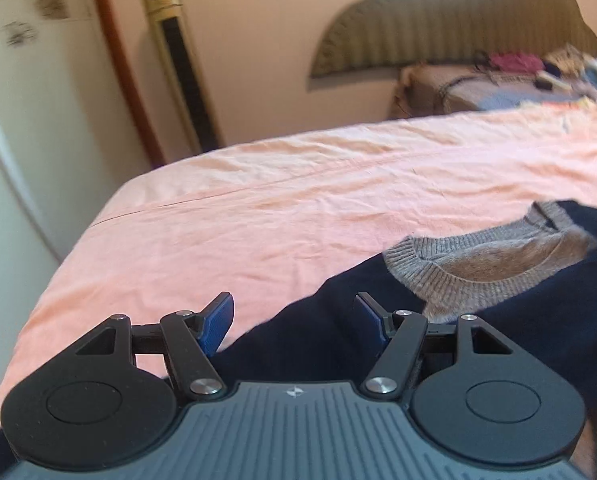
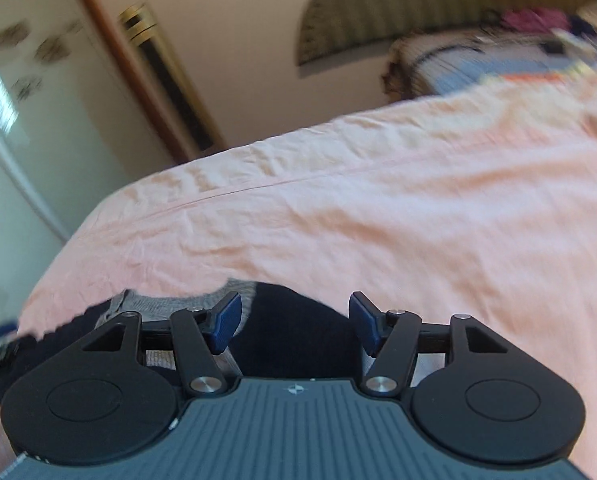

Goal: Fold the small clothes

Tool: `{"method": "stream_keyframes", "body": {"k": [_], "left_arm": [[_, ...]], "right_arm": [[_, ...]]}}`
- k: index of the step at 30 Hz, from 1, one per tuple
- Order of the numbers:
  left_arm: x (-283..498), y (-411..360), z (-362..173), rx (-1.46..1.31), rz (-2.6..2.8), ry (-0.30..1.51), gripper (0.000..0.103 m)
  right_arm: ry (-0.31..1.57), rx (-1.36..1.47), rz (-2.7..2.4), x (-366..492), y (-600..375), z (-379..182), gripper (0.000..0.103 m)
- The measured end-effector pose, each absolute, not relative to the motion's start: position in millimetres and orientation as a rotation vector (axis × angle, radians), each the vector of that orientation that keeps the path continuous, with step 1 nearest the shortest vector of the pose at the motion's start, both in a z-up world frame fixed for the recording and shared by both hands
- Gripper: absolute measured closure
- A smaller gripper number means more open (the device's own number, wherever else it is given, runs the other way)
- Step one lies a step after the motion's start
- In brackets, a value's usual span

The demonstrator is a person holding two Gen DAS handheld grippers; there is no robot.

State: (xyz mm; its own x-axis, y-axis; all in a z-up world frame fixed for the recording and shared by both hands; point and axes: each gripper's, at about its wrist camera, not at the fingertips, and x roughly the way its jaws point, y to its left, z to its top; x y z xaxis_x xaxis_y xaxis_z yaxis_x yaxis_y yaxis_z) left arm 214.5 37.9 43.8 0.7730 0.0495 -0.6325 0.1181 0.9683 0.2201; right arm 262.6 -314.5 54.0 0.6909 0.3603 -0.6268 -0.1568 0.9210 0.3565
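A navy sweater [image 1: 538,320] with a grey ribbed collar [image 1: 458,276] lies on the pink bedsheet [image 1: 298,200], at the lower right of the left wrist view. My left gripper [image 1: 294,320] hovers open over the sweater's left edge, its blue pads [image 1: 218,324] wide apart and pressing on nothing. In the right wrist view the same navy sweater [image 2: 282,352] and grey collar [image 2: 158,302] sit low in the picture. My right gripper [image 2: 296,322] is open above the navy cloth, which shows in the gap without being pinched.
The pink bedsheet [image 2: 418,220] stretches far ahead and drops off at its left edge. A tall standing air conditioner [image 1: 178,72] stands by the wall beyond. A cluttered second bed [image 1: 498,80] with mixed clothes lies at the far right.
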Motion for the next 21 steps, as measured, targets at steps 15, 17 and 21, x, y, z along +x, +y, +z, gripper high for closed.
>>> {"method": "stream_keyframes", "body": {"k": [15,17,21], "left_arm": [[270.5,-37.8,-2.8,0.607,-0.194,0.609,0.103],[280.4,-34.6,-0.5,0.588,-0.127,0.587,0.103],[300.3,-17.8,-16.1,0.553,-0.002,0.639,0.103]], "right_arm": [[0.858,-0.073,0.532,314.7,-242.0,30.0,0.092],[0.781,-0.046,0.485,313.2,-248.2,38.7,0.092],[0.791,0.04,0.42,320.3,-258.4,25.2,0.092]]}}
